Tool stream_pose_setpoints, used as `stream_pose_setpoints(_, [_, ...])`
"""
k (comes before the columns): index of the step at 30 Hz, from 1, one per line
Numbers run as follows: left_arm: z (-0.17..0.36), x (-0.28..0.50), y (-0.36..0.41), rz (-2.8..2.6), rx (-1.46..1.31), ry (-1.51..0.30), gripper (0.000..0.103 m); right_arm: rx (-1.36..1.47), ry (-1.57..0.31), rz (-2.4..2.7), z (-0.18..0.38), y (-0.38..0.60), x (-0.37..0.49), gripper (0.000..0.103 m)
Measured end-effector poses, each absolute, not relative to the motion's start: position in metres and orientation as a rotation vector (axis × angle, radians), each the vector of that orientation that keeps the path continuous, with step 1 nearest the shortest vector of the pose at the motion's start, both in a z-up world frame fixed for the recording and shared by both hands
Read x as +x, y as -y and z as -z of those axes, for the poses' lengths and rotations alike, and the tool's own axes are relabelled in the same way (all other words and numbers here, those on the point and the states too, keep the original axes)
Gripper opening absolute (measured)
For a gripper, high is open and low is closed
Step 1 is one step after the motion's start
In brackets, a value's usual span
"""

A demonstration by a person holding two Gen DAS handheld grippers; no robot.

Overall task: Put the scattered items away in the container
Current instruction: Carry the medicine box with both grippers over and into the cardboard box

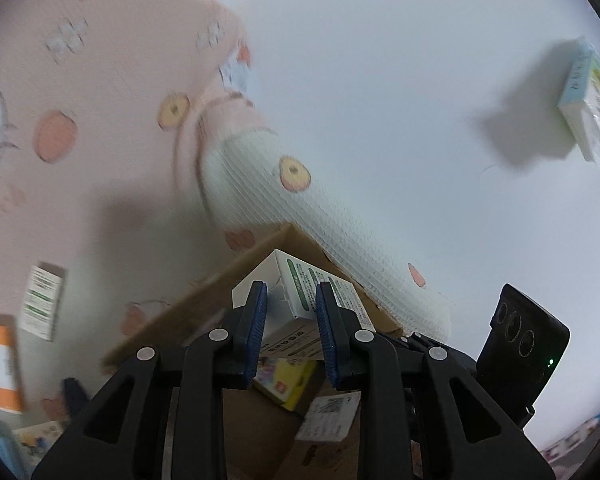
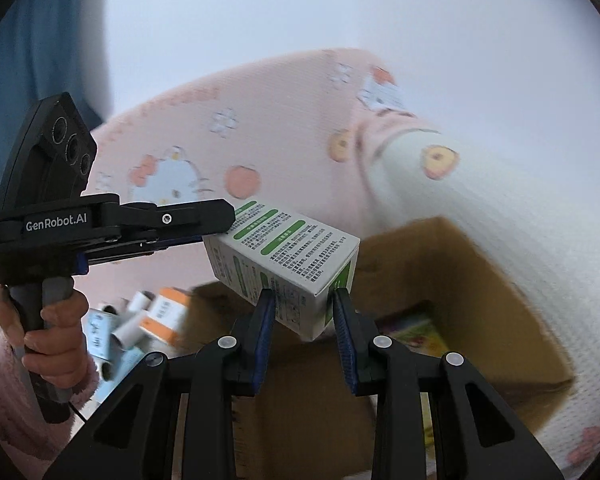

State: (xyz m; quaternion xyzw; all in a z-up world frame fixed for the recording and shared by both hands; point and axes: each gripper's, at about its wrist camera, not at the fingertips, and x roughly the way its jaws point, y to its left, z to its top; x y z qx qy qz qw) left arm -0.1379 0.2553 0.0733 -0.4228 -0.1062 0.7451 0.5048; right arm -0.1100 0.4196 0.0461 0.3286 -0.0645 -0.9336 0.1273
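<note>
Carton [image 2: 284,264], prob light, stiff but crushable, pinched at both ends by right gripper [image 2: 303,312] & left gripper [image 1: 291,304], over cardboard box [image 2: 480,280].

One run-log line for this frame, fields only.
left hand-held gripper: shut on white box | right hand-held gripper: shut on same box | position: above cardboard box

Cardboard box [image 2: 480,280] on pink quilt [image 2: 284,152]
</note>
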Motion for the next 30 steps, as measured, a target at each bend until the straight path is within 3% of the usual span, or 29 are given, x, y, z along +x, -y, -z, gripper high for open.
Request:
stream_pose_setpoints(7, [-0.053, -0.158, -0.312, -1.748, -1.186, 0.185, 0.027, 1.195, 0.093, 2.671, -0.027, -0.451, -0.141, 0.027])
stream_pose_setpoints(12, [-0.033, -0.164, -0.347, -1.704, -1.301, 0.091, 0.027, 1.421, -0.074, 2.557, -0.008, -0.465, -0.166, 0.027])
stream_pose_setpoints(16, [-0.011, -0.167, -0.369, -1.684, -1.429, 0.017, 0.028, 1.616, -0.002, 2.429, 0.014, -0.479, -0.189, 0.027])
stream_pose_setpoints(19, [-0.003, -0.171, -0.381, -1.68, -1.474, -0.019, 0.028, 1.685, -0.128, 2.401, 0.021, -0.475, -0.202, 0.027])
stream_pose_setpoints(30, [0.041, -0.179, -0.407, -1.684, -1.658, -0.052, 0.027, 1.87, -0.219, 2.262, 0.051, -0.483, -0.239, 0.027])
